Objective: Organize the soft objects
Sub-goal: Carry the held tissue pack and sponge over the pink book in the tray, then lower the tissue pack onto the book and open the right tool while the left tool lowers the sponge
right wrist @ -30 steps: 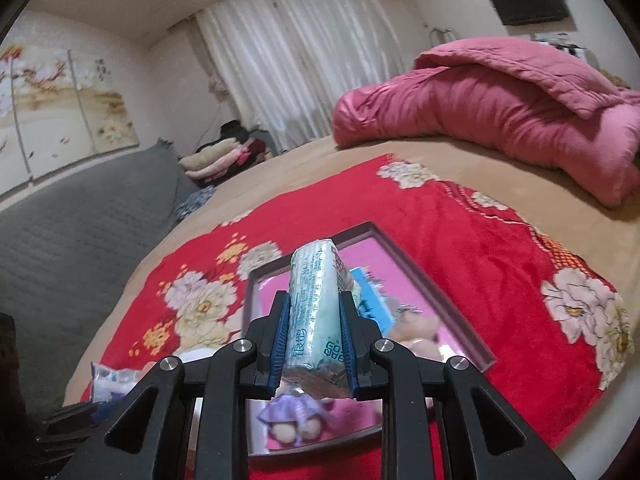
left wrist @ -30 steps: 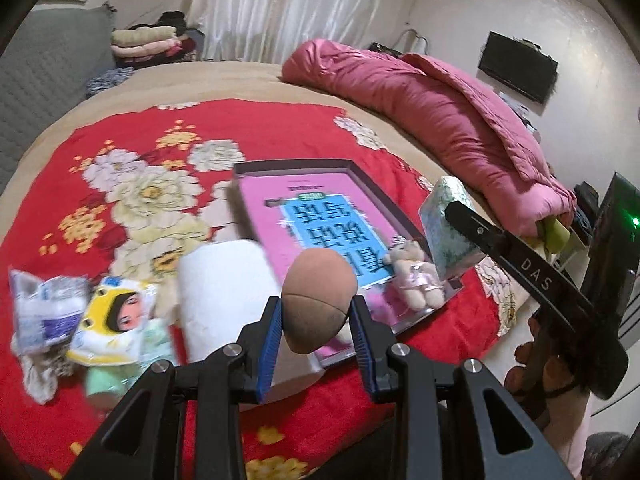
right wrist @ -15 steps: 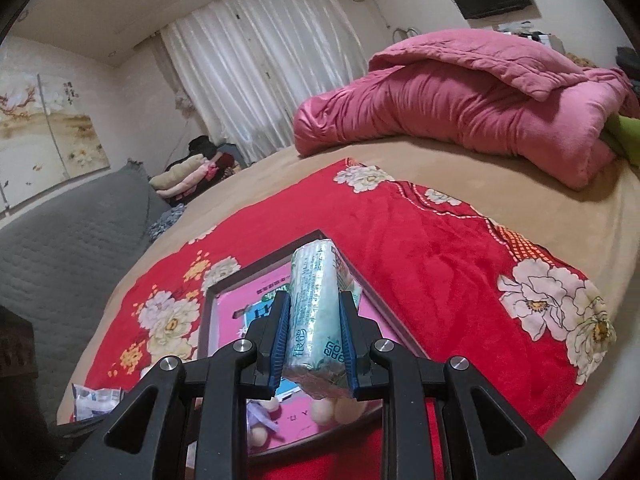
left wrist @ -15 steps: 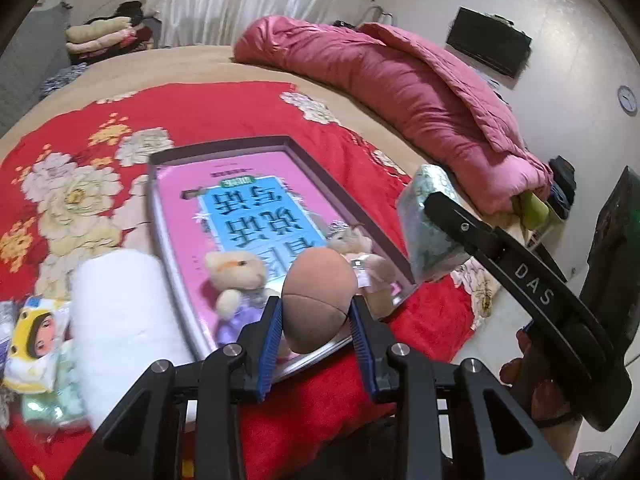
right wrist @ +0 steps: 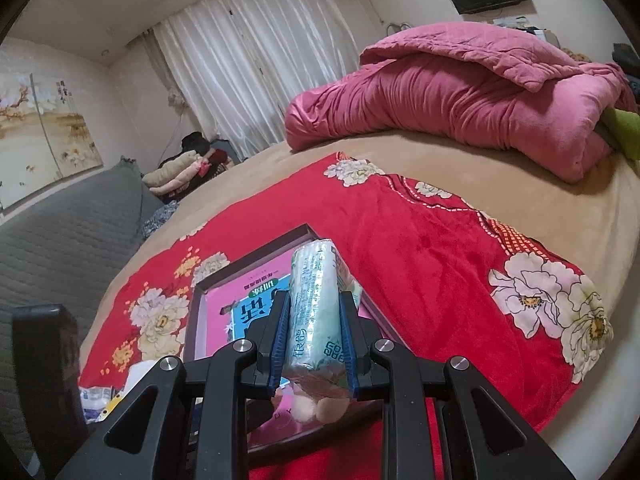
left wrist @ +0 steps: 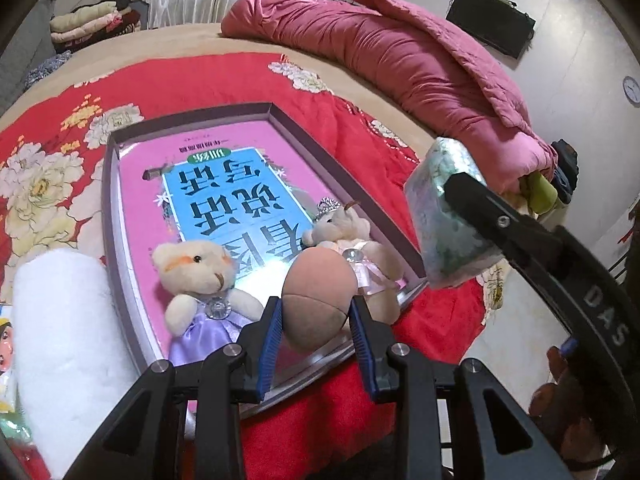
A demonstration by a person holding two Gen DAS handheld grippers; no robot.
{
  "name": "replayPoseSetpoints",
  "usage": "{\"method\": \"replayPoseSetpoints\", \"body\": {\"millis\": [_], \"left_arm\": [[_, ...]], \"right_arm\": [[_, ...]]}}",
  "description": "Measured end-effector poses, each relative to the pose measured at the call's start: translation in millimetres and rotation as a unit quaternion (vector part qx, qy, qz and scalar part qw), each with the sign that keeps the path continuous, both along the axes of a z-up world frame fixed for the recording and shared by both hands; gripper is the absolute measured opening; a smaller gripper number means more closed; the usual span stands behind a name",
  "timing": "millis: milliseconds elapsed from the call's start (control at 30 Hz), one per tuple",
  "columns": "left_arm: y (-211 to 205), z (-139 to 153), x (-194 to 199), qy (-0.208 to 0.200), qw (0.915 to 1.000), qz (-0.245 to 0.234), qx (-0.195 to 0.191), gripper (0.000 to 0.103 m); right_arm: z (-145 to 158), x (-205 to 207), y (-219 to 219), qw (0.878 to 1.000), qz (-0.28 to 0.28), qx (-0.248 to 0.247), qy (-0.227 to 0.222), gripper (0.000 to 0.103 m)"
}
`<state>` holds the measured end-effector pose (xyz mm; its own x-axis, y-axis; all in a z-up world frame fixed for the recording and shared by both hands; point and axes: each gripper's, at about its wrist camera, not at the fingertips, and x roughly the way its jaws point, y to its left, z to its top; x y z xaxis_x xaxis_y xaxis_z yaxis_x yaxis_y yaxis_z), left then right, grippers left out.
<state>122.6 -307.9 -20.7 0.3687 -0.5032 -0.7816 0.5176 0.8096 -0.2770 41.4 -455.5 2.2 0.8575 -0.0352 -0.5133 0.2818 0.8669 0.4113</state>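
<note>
My left gripper is shut on a brown egg-shaped sponge, held just above the near end of a shallow grey box lid with a pink and blue printed bottom. Two small teddy bears lie in that lid: one in a purple dress, one in a pink dress right behind the sponge. My right gripper is shut on a pale green tissue pack; in the left wrist view the same pack hangs over the lid's right edge.
A white roll lies left of the lid on the red flowered blanket, with small packets beyond it. A pink quilt is heaped at the back right. The bed's edge runs close on the right; a grey headboard stands left.
My left gripper carried the sponge to the right and down, from above the white roll to over the lid's near end by the bears. The right gripper with the tissue pack shifted slightly.
</note>
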Motion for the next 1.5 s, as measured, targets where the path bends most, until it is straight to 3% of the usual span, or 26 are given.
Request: {"method": "replayPoseSetpoints", "body": {"millis": [500, 1167, 1500], "left_arm": [[2, -32, 16, 0.032, 0.9992, 0.017, 0.015, 0.034], [10, -32, 17, 0.018, 0.9991, 0.030, 0.025, 0.034], [10, -32, 16, 0.019, 0.9991, 0.029, 0.026, 0.034]], "right_arm": [[-12, 7, -1, 1.000, 0.005, -0.003, 0.022, 0.025], [-15, 11, 6, 0.999, 0.009, -0.024, 0.038, 0.026], [-24, 23, 20, 0.994, 0.022, -0.082, 0.074, 0.026]]}}
